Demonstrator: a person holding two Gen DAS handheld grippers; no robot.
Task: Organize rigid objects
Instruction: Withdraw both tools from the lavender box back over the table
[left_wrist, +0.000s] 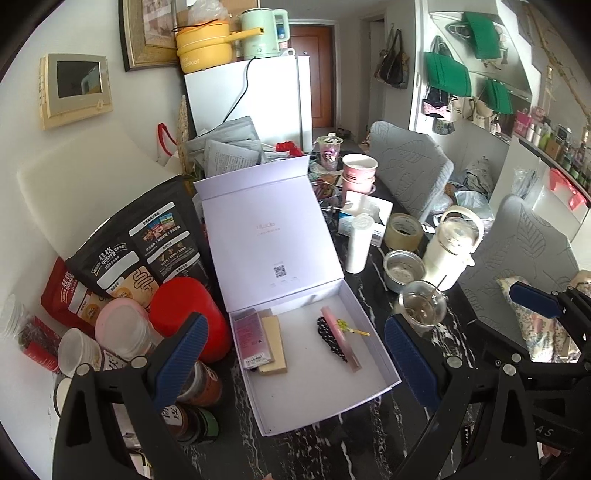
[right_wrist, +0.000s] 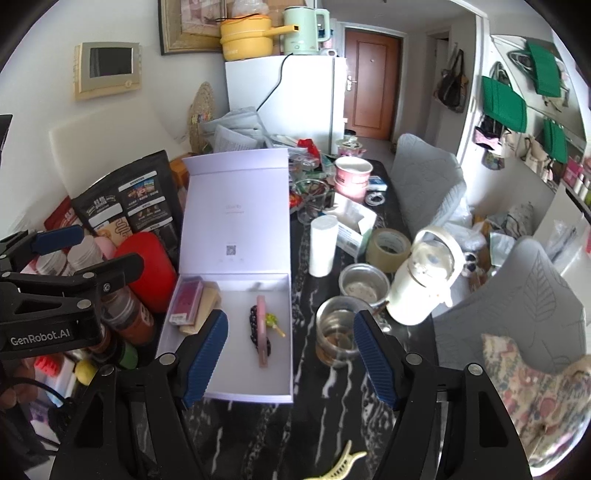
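A white box (left_wrist: 373, 343) with its lid up lies open on the black marble table; it also shows in the right wrist view (right_wrist: 236, 387). Inside it lie a pink packet (left_wrist: 251, 341) on a beige card (left_wrist: 275, 349), and a pink comb (left_wrist: 341, 338) over a black dotted clip. A yellow hair claw (right_wrist: 341, 463) lies on the table just below my right gripper. My left gripper (left_wrist: 295, 362) is open and empty above the box. My right gripper (right_wrist: 290, 356) is open and empty above the box's right edge.
Left of the box stand a red canister (left_wrist: 188, 317), jars and oat bags (left_wrist: 147, 243). To its right are a glass cup (right_wrist: 336, 332), a steel bowl (right_wrist: 364, 284), a white jug (right_wrist: 424, 280), a tape roll (right_wrist: 388, 245) and a white cylinder (right_wrist: 323, 245). Grey chairs stand on the right.
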